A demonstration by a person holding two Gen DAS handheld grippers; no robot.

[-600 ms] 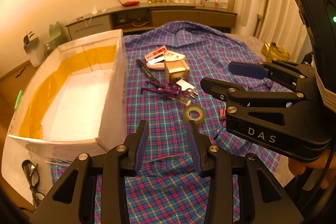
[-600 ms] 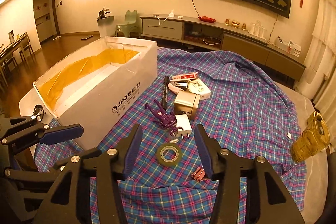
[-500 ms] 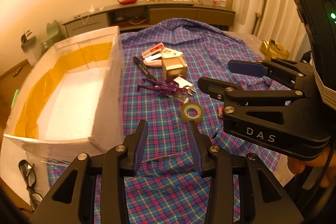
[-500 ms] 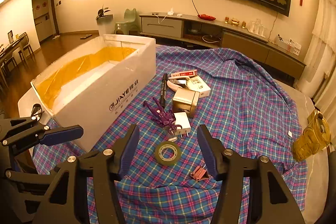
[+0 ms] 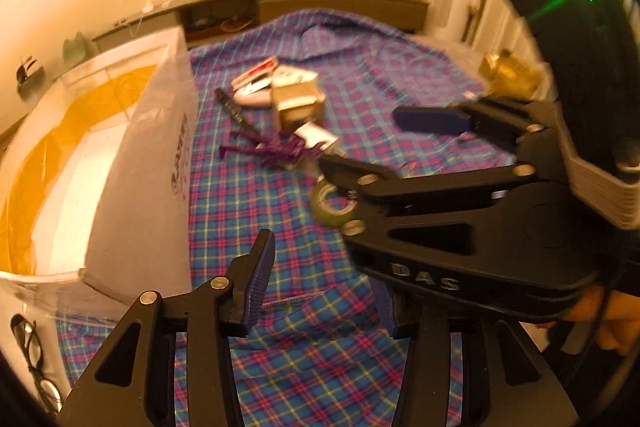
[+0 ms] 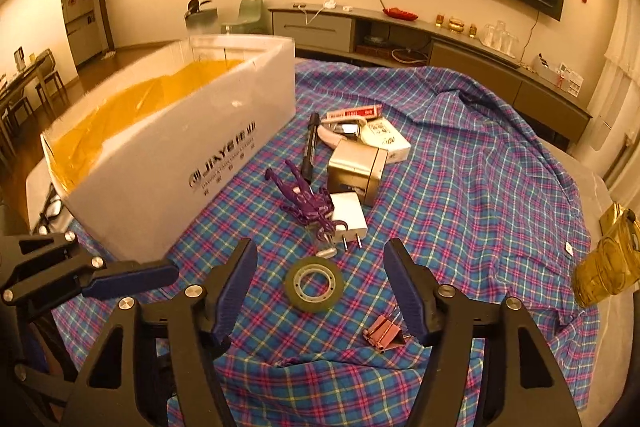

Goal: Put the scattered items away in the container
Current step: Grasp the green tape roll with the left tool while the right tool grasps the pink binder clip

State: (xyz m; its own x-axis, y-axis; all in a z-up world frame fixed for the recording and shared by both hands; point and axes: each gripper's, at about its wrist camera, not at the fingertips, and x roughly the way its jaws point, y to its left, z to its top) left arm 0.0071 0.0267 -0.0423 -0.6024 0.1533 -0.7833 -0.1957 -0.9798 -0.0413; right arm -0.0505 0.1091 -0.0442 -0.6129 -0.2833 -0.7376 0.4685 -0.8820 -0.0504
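The right gripper (image 6: pixel 320 287) has closed in, spread, over the tape (image 6: pixel 314 283); the left gripper (image 5: pixel 324 275) is spread, one finger hidden.

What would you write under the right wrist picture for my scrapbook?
Open right gripper hovers over a clear tape roll on plaid cloth, beside the white foam box.

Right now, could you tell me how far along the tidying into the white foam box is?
Nothing looks done yet: the visible part of the white foam box with yellow lining holds nothing. Both the right gripper and the left gripper are open and hold nothing. The right one frames the clear tape roll. The purple toy figure, white charger plug, pink binder clip and boxes remain on the plaid cloth.
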